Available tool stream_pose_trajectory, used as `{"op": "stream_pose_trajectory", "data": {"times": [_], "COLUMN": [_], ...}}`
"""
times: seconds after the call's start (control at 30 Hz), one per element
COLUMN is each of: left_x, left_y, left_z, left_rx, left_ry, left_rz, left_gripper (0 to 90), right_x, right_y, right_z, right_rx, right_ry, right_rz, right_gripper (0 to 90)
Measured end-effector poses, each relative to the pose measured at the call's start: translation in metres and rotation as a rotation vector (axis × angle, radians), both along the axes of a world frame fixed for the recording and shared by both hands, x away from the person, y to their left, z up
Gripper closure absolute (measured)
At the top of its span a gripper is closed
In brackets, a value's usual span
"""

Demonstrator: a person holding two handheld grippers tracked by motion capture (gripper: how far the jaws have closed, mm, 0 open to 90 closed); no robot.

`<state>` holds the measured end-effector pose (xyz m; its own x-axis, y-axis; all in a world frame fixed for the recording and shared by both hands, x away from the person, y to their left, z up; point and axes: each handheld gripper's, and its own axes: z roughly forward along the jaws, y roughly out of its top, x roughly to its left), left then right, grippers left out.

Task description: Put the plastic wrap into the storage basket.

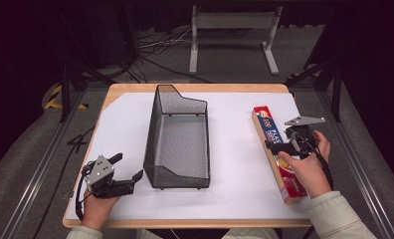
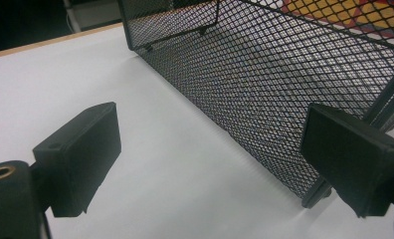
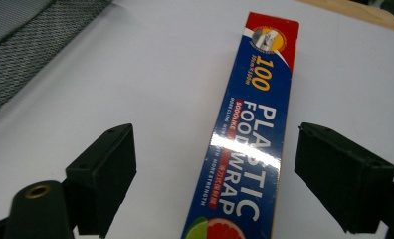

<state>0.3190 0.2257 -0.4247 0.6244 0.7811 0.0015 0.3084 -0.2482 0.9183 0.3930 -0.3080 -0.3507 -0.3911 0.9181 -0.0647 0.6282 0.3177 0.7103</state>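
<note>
So the right gripper (image 1: 284, 141) hovers over the plastic wrap box (image 1: 277, 149), which lies flat on the white surface (image 1: 235, 149) near its right edge, well apart from the wire basket (image 1: 177, 137) in the middle. In the right gripper view its fingers (image 3: 101, 174) are spread wide, one on each side of the box (image 3: 249, 149), neither pad touching the cardboard. Nothing is pinched. The left gripper (image 1: 123, 172) sits low by the basket's near left corner, fingers (image 2: 80, 154) spread and empty, the mesh wall (image 2: 264, 84) just beside its far finger. Likely next step is a grab on the box, and that's where it could go wrong. The box is long and glossy, so a pinch off its middle would probably let one end droop or swing on the lift. The box also runs at an angle between the fingers, so closing now may twist it or shove it sideways toward the edge. A hard squeeze could dent the thin cardboard. If it goes to the basket, a tilted box may catch on the rim. The left gripper is close enough to nudge the basket.
</note>
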Motion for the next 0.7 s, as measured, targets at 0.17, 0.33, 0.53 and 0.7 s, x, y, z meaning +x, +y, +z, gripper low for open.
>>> {"op": "stream_pose_trajectory", "data": {"times": [0.17, 0.33, 0.53, 0.7], "left_x": [0.0, 0.001, 0.001, 0.001], "left_y": [0.0, 0.0, -0.001, -0.001], "left_z": [0.0, 0.0, -0.001, -0.001], "left_rx": [0.003, 0.006, 0.018, 0.01], "left_ry": [0.001, 0.002, 0.002, 0.005], "left_rz": [0.0, -0.001, -0.005, -0.005], "left_gripper": [10.0, 10.1, 10.2, 10.4], "right_x": [0.011, 0.016, 0.022, 0.028], "right_y": [-0.006, -0.006, -0.001, 0.002], "right_z": [-0.012, -0.026, -0.041, -0.05], "right_rx": [-0.013, -0.001, -0.042, -0.087], "right_ry": [0.011, 0.048, 0.124, 0.159], "right_rz": [-0.035, -0.063, -0.095, -0.117], "right_gripper": [18.5, 21.3, 22.9, 22.4]}}
